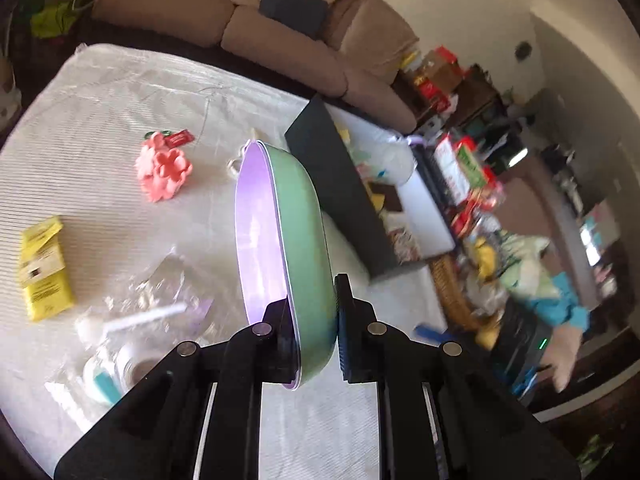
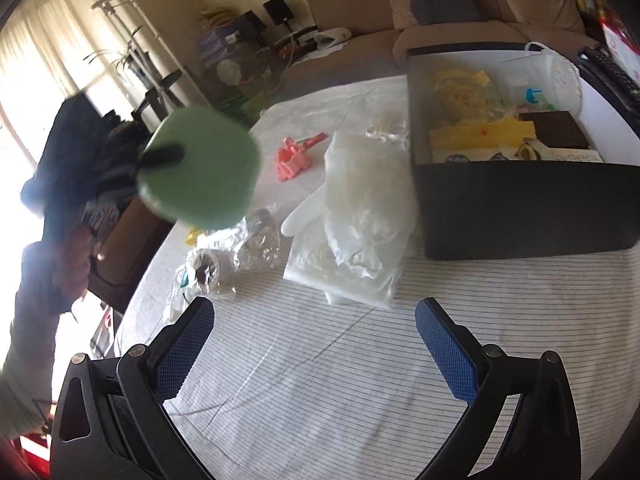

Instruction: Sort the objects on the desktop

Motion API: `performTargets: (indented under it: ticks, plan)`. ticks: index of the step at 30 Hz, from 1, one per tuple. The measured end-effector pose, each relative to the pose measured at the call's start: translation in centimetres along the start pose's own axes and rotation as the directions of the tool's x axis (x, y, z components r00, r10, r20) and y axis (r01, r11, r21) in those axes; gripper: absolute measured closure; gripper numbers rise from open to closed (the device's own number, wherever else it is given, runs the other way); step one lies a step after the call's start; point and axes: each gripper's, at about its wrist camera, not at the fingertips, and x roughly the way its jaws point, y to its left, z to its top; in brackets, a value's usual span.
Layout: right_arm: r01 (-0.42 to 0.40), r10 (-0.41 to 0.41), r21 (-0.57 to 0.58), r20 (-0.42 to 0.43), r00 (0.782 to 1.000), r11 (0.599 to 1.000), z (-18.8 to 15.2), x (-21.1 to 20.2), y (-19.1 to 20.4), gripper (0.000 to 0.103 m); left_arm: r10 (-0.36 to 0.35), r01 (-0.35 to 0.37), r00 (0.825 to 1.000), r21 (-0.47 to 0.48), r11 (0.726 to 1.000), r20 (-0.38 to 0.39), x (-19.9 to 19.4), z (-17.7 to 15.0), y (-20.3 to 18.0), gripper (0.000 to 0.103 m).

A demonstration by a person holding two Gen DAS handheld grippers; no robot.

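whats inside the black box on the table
The black box holds yellow paper, a dark brown block, a small blue piece and clear plastic bits. Its near wall hides the bottom and whatever lies under that pile.

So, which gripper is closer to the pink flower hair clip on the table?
Left, I judge. The left gripper, shut on the green case, is raised just beyond the clip. The right gripper is open over bare cloth, with bags between it and the clip.
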Motion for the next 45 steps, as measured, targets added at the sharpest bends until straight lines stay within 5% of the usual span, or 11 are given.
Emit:
performTargets:
  ticks: [5, 7, 9, 11, 16, 22, 26, 30, 33, 38, 45]
  plan:
    - [0.053, -0.057, 0.109, 0.035, 0.998, 0.993, -0.6, -3.0, -2.0, 0.000, 0.174, -0.148, 0.975, 0.178, 0.973, -0.139, 3.4, -10.4, -6.6, 0.089]
    - [0.074, -0.078, 0.109, 0.035, 0.996, 0.991, -1.3, -4.1, -2.0, 0.000, 0.201, -0.153, 0.961, 0.241, 0.958, -0.188, 5.9, -14.2, -9.5, 0.081]
    - [0.089, -0.094, 0.118, 0.034, 0.995, 0.989, -2.4, -5.3, -2.3, 0.000, 0.179, -0.121, 0.958, 0.248, 0.961, -0.225, 7.3, -16.8, -11.9, 0.073]
    - [0.097, -0.101, 0.135, 0.025, 0.995, 0.986, -3.8, -6.1, -2.9, 0.000, 0.068, -0.023, 0.962, 0.171, 0.985, -0.265, 7.8, -18.0, -13.0, 0.072]
    - [0.105, -0.107, 0.188, 0.000, 0.994, 0.977, -5.8, -7.7, -5.5, 0.000, -0.011, 0.023, 0.982, 0.063, 0.998, -0.191, 4.2, -18.0, -11.2, 0.058]
    - [0.111, -0.097, 0.112, -0.126, 0.987, 0.987, -7.3, -5.0, -4.6, 0.000, 0.152, -0.159, 0.982, -0.058, 0.986, -0.109, 2.2, -16.6, -3.5, 0.050]
    - [0.139, -0.131, 0.018, -0.229, 0.964, 0.990, -8.7, -1.7, -2.9, 0.028, 0.163, -0.170, 0.975, -0.035, 0.985, -0.149, 4.5, -18.3, -3.3, 0.051]
    - [0.158, -0.151, 0.001, -0.298, 0.943, 0.987, -9.8, 0.6, -2.6, 0.028, 0.165, -0.169, 0.970, -0.008, 0.986, -0.180, 6.1, -19.3, -3.9, 0.051]
    - [0.166, -0.158, -0.005, -0.324, 0.933, 0.986, -10.3, 1.2, -2.7, 0.033, 0.128, -0.136, 0.969, -0.025, 0.990, -0.210, 7.4, -19.8, -4.2, 0.053]
    - [0.139, -0.136, -0.016, -0.351, 0.927, 0.990, -10.9, 2.0, -2.2, 0.050, 0.099, -0.106, 0.972, -0.022, 0.994, -0.211, 8.0, -20.5, -4.7, 0.078]
    - [0.125, -0.119, 0.010, -0.227, 0.966, 0.992, -9.0, 0.3, -2.7, 0.056, -0.009, 0.014, 0.965, 0.019, 1.000, -0.263, 8.9, -21.6, -6.4, 0.079]
